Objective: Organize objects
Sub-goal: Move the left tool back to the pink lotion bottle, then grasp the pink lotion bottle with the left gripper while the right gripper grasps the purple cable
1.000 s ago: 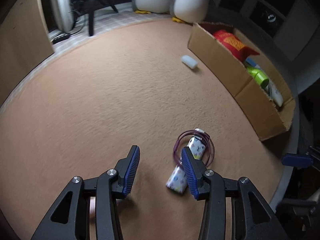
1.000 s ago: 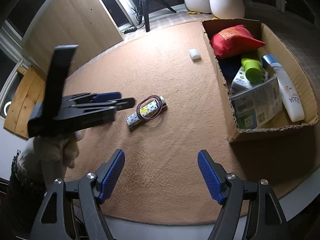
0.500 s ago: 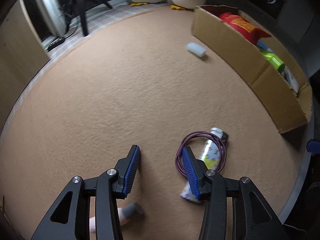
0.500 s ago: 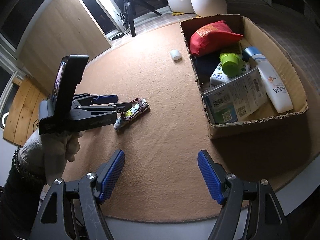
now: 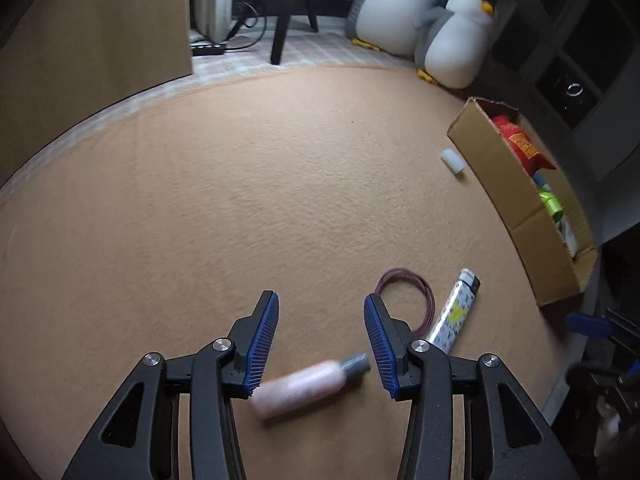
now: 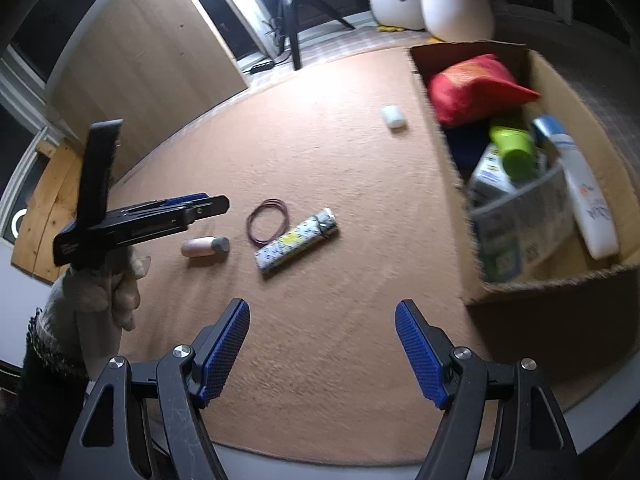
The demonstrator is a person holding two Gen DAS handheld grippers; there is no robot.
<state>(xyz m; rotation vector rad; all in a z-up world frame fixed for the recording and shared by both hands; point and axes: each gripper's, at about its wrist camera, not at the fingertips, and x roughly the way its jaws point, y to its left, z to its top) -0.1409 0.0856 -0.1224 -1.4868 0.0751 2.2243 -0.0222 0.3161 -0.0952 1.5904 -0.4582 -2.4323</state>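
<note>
A small pink bottle with a grey cap [image 5: 304, 385] lies on the tan carpet, below and between the open fingers of my left gripper [image 5: 320, 338]; it also shows in the right wrist view [image 6: 204, 246]. A purple hair band [image 5: 408, 292] and a patterned lighter [image 5: 454, 312] lie just right of it. A small white case [image 5: 453, 160] lies near the cardboard box [image 5: 500, 176]. My right gripper [image 6: 322, 350] is open and empty, near the carpet's front edge. The left gripper [image 6: 208, 206] hovers above the bottle.
The cardboard box [image 6: 516, 280] holds a red pouch [image 6: 476, 88], a green-capped bottle [image 6: 514, 152], a white lotion bottle [image 6: 588, 208] and a leaflet. Two plush penguins [image 5: 424, 28] and a tripod leg [image 5: 282, 28] stand at the back. A wooden panel [image 5: 92, 36] is at the left.
The left gripper has pulled back to the left, off the lighter and hair band; the pink bottle now lies between its fingers. The right gripper has shifted a little.
</note>
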